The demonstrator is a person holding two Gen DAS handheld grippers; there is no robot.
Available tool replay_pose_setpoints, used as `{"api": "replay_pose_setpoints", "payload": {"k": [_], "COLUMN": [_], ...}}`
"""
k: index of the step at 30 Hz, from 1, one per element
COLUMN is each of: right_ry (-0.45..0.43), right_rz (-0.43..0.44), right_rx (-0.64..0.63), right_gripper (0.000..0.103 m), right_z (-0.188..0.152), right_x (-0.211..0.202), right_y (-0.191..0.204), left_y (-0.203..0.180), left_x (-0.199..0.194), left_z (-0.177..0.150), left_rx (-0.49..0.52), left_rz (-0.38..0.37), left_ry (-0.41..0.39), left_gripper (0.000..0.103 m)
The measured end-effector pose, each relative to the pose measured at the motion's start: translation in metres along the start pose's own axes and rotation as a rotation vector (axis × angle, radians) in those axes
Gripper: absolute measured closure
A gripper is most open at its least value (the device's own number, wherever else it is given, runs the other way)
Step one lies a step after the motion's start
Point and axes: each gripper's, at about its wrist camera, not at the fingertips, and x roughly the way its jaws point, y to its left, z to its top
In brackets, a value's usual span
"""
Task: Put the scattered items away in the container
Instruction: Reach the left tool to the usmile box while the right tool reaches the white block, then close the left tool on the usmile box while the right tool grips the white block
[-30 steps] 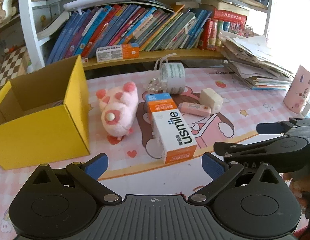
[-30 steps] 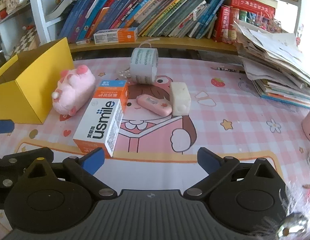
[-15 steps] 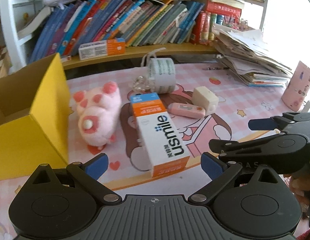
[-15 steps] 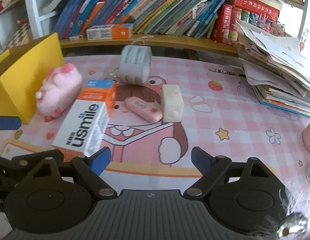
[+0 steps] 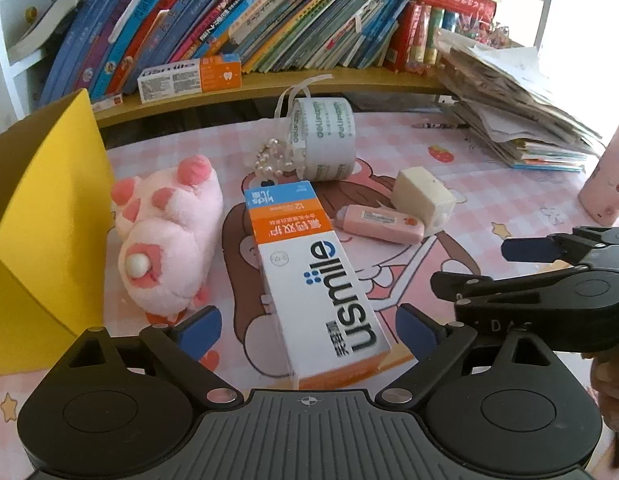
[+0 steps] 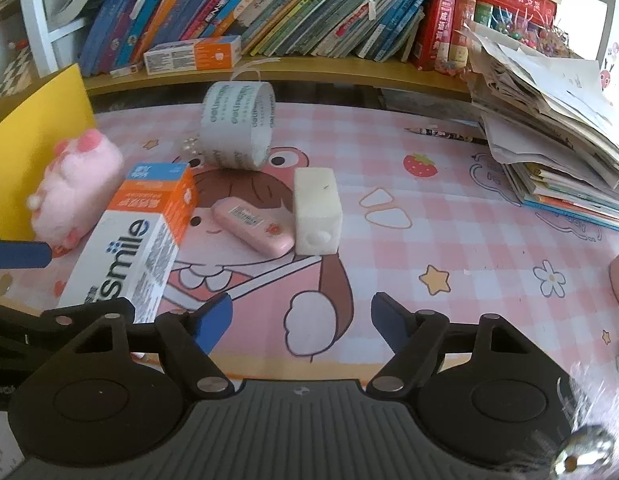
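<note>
Left gripper (image 5: 308,327) spread wide, gripping nothing, near end of the usmile box (image 5: 313,276) lying between its blue fingertips on a pink checked mat (image 5: 489,184). Right gripper (image 6: 301,322) likewise wide open and empty, over the mat. Yellow carton (image 5: 49,216) standing open at left, plush pig (image 5: 165,236) just beside it. Pink eraser (image 6: 251,226) touching a white block (image 6: 316,210); tape roll (image 6: 237,124) and beads (image 5: 273,158) behind.
</note>
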Motion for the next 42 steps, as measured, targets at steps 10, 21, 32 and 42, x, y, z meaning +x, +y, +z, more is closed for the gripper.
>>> {"api": "replay_pose_setpoints", "payload": {"k": [10,21,32,42], "right_ry": [-0.026,-0.064,-0.017,-0.004], "right_rz": [0.017,0.023,0.05,0.075], "right_rx": [0.007,0.025,0.038,0.061], "right_gripper": [0.03,0.049,0.074,0.078], "right_z": [0.015,0.044,0.049,0.047], "right_x": [0.015,0.042,0.059,0.051], "right_y": [-0.006,-0.014,-0.019,-0.022], "left_y": [0.001,0.013,0.01,0.012], "left_x": [0.017,0.017,0.025,0.02], "left_z": [0.005,-0.005,0.0,-0.002], "left_rx": [0.009,-0.015,0.012,-0.002], "left_rz": [0.017,0.019,0.029,-0.026], "left_ry": [0.025,0.088,0.076,0.081], "left_gripper": [0.014,0.051,0.052,0.052]}}
